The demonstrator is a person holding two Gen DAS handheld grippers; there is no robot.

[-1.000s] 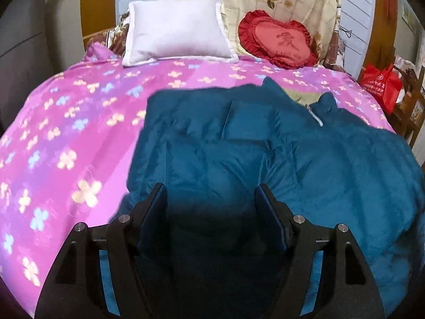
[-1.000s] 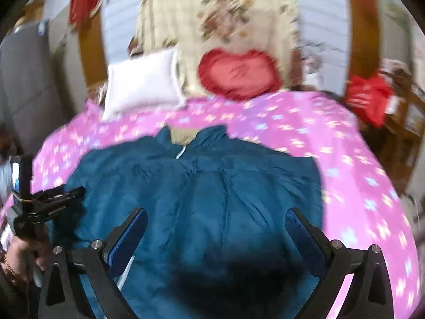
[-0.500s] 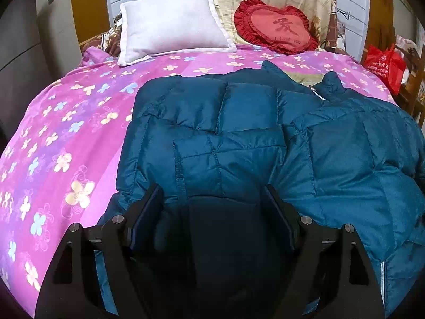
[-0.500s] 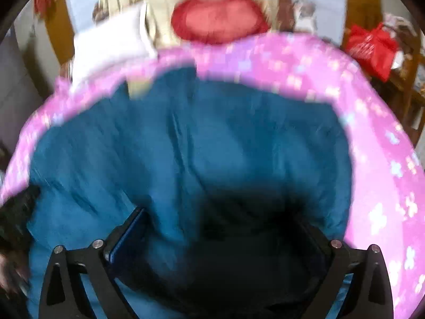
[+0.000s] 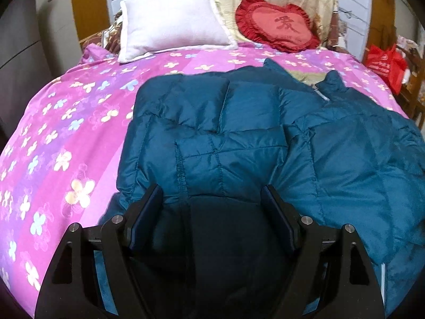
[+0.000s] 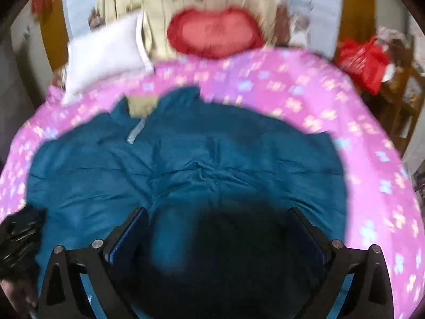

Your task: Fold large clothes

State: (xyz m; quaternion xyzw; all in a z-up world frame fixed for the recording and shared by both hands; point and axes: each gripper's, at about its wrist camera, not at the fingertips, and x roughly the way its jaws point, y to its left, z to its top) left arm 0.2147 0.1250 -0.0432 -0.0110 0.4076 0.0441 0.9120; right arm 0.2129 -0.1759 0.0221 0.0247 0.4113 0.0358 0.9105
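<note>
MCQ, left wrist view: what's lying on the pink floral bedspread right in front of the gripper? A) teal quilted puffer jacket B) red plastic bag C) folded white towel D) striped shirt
A: a teal quilted puffer jacket is spread over the pink floral bedspread just ahead of the left gripper, its collar toward the white pillow and red heart cushion.

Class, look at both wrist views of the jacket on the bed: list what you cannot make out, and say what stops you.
- Teal puffer jacket hem, left wrist view: in dark shadow between the left gripper fingers.
- Jacket quilting and the heart cushion character, right wrist view: motion blur.
- Whether the right gripper touches fabric: shadow and blur.
- Red bag print: too small, near the edge.
</note>
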